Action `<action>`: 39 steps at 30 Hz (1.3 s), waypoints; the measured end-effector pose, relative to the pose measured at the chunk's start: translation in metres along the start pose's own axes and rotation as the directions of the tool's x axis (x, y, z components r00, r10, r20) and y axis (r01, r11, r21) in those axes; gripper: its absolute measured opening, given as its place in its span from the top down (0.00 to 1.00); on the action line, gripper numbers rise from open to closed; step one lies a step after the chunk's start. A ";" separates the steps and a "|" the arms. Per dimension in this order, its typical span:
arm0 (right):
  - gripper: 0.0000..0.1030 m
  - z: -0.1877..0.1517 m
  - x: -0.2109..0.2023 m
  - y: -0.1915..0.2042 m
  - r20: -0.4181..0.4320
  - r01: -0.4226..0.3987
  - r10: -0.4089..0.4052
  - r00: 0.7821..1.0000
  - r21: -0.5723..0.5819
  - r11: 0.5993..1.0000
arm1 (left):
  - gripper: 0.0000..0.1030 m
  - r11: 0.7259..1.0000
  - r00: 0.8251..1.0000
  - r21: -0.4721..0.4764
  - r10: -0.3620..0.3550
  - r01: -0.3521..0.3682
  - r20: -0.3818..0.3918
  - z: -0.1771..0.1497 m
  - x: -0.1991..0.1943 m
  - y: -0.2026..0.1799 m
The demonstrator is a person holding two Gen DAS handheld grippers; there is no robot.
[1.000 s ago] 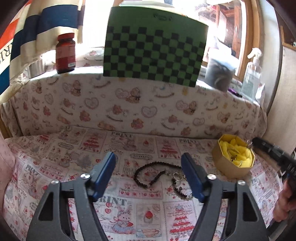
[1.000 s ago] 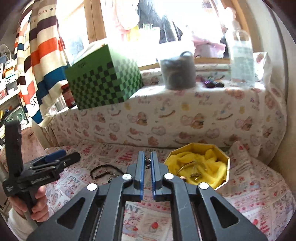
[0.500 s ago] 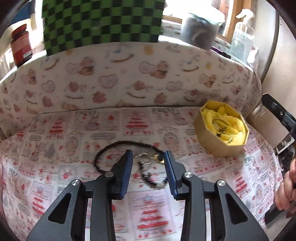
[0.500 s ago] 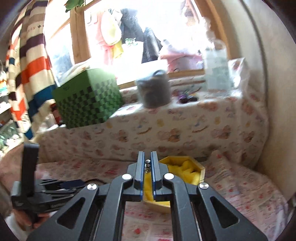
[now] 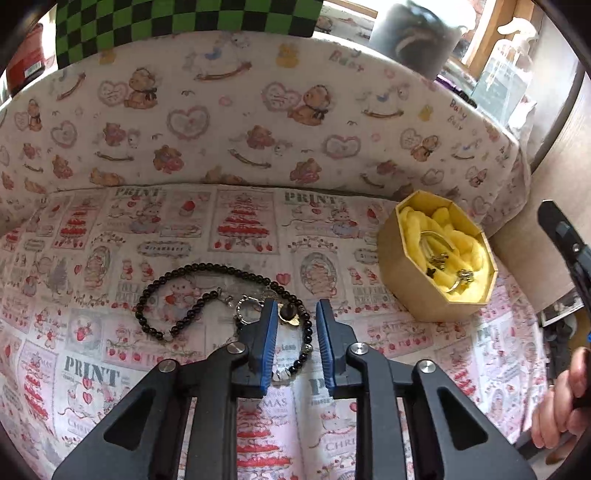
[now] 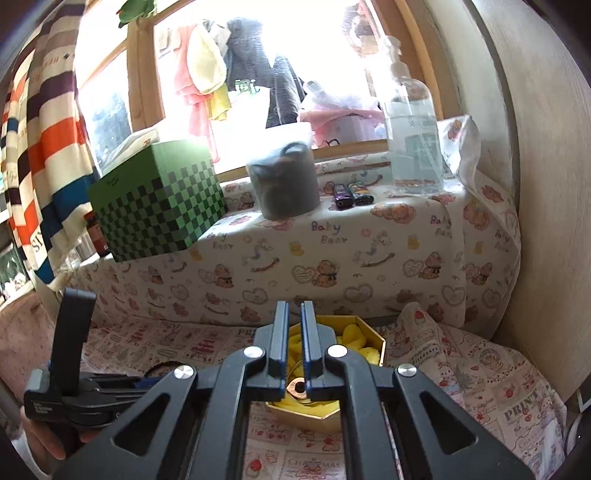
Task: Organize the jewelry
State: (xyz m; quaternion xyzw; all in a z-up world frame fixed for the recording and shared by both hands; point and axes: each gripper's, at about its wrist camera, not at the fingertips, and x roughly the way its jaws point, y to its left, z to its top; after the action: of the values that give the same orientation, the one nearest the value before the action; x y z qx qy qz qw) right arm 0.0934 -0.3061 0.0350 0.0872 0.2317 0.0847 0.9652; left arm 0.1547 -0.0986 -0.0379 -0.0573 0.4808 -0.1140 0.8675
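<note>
My left gripper (image 5: 293,325), part-open, straddles the black beaded necklace (image 5: 207,299) sprawled left-right; my right gripper (image 6: 294,332), nearly closed, holds nothing over the yellow-lined octagonal box (image 6: 364,343).

beads (image 5: 207,266): glossy black | box (image 5: 413,295): matt card | tablecloth (image 5: 110,354): printed cloth

Right gripper (image 6: 294,314) hides much of the yellow-lined box (image 6: 373,341).

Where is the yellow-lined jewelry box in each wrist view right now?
Left wrist: jewelry box at right of centre, on the printed cloth, right of the bead necklace.
Right wrist: jewelry box low at centre, partly hidden behind the right gripper.
Shared landmark: green checkered box on the ledge behind.
</note>
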 end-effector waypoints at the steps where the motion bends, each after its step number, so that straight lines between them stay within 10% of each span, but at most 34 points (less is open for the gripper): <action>1: 0.95 0.000 0.001 -0.001 -0.005 -0.002 0.002 1.000 0.005 1.000 | 0.87 1.000 1.000 -0.001 0.011 -0.011 0.000 0.000 0.002 -0.001; 39: 0.95 -0.002 0.004 -0.002 -0.023 0.005 -0.005 1.000 0.003 1.000 | 0.97 0.989 0.996 0.114 0.088 -0.090 0.029 -0.004 0.014 -0.012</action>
State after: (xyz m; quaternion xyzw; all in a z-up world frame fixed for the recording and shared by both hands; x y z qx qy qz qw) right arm 0.0961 -0.3074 0.0317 0.0872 0.2433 0.0829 0.9625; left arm 0.1572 -0.1134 -0.0489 0.0132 0.4653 -0.1021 0.8792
